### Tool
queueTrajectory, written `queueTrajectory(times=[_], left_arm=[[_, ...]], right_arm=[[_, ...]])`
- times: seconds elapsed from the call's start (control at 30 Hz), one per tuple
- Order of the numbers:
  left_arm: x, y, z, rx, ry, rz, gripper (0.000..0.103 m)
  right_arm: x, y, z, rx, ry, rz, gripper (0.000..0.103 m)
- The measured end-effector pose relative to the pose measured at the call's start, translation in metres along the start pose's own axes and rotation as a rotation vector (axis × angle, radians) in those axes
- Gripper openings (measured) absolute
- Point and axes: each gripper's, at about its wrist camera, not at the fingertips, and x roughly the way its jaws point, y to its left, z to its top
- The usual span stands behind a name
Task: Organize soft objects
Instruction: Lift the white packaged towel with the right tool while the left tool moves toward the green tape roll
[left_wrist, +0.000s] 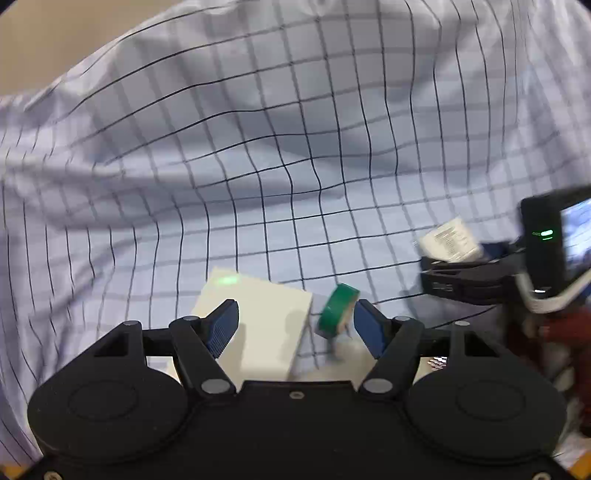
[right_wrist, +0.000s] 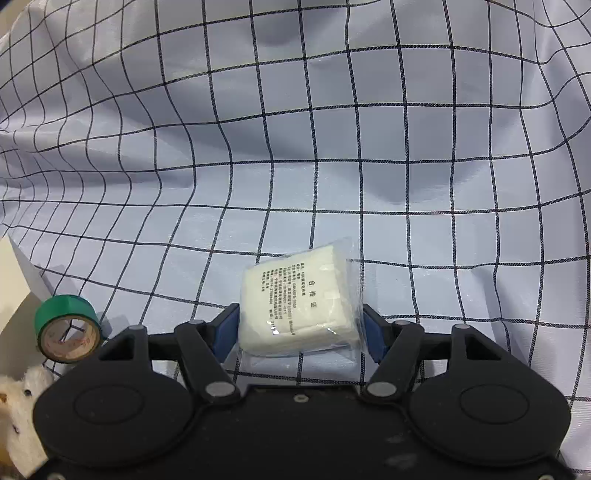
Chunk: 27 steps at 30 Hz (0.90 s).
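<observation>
Checked cloth, pale blue with dark grid lines and lying in loose folds, covers the work surface in both wrist views.

Right gripper: the blue pads sit at 9 and 3 o'clock against the sides of a white gauze pack in a clear plastic wrapper with printed text on top. The jaws are clamped on this pack, which fills the gap between them and stands clear of the cloth behind. In the left wrist view the same pack appears at 3 o'clock, carried at the tip of the right gripper, whose body bears a small lit screen.

Left gripper: the jaws stand apart with nothing pressed between the pads. A white box lies on the cloth under the left pad. A green tape roll sits just inside the right pad; motion blur leaves it unclear whether roll and pad touch, and it looks tilted on edge.

In the right wrist view the green tape roll stands at 9 o'clock, its cardboard core facing the camera, beside the white box. A white plush toy occupies the 8 o'clock corner, partly hidden by the gripper body.
</observation>
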Motion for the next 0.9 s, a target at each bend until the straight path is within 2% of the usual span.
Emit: queueTrajectory(times=[0.07, 0.33, 0.47, 0.67, 0.9], left_arm=[[0.011, -0.010, 0.004, 0.056, 0.017, 0.031, 0.065], [0.033, -0.038, 0.003, 0.238, 0.058, 0.063, 0.065], [0.042, -0.049, -0.002, 0.317, 0.076, 0.077, 0.068], [0.063, -0.053, 0.006, 0.352, 0.084, 0.166, 0.068], [0.087, -0.048, 0.033, 0.335, 0.057, 0.254, 0.068]], right_arm=[[0.002, -0.002, 0.000, -0.009, -0.018, 0.004, 0.070], [0.000, -0.016, -0.016, -0.054, -0.132, 0.057, 0.077], [0.001, -0.023, -0.021, -0.032, -0.169, 0.103, 0.083], [0.004, -0.023, -0.022, -0.030, -0.179, 0.120, 0.087], [0.002, -0.025, -0.025, -0.021, -0.187, 0.130, 0.088]])
